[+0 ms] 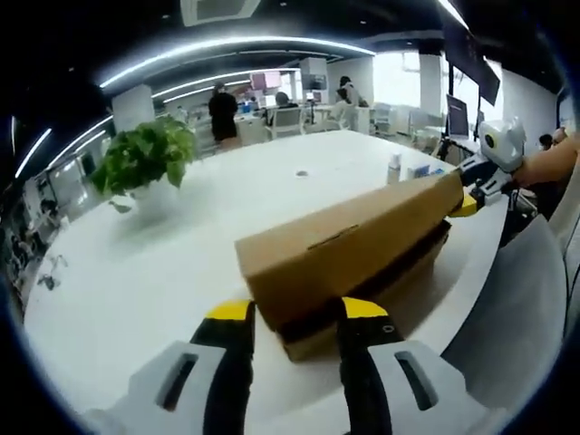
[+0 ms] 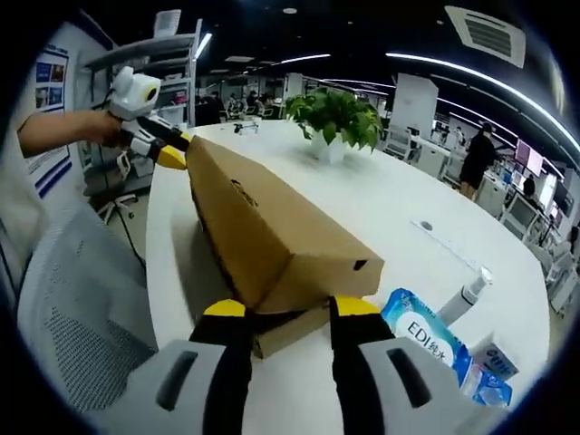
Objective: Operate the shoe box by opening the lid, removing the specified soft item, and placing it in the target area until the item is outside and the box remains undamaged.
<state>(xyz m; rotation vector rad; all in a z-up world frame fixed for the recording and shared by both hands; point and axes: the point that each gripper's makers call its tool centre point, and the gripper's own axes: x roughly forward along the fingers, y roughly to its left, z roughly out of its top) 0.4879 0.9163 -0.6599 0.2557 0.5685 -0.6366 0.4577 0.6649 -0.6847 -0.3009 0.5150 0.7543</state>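
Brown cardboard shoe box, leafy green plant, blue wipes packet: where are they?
Brown cardboard shoe box point(image 1: 349, 245), left gripper view, lid side.
Leafy green plant point(image 2: 337, 113), right gripper view, leaves.
Blue wipes packet point(image 2: 426, 335), right gripper view, label.

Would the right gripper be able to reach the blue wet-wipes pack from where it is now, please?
Probably yes: the blue wipes pack lies on the white table just beside the right gripper, with nothing between them, though its jaws now straddle the shoe box end.

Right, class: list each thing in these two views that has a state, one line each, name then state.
shoe box: on the white table, lid lifted, a dark gap under it.
left hand-held gripper: open, jaws at one end of the box.
right hand-held gripper: open, jaws at the other end.
potted plant: upright.
wipes pack: lying flat.
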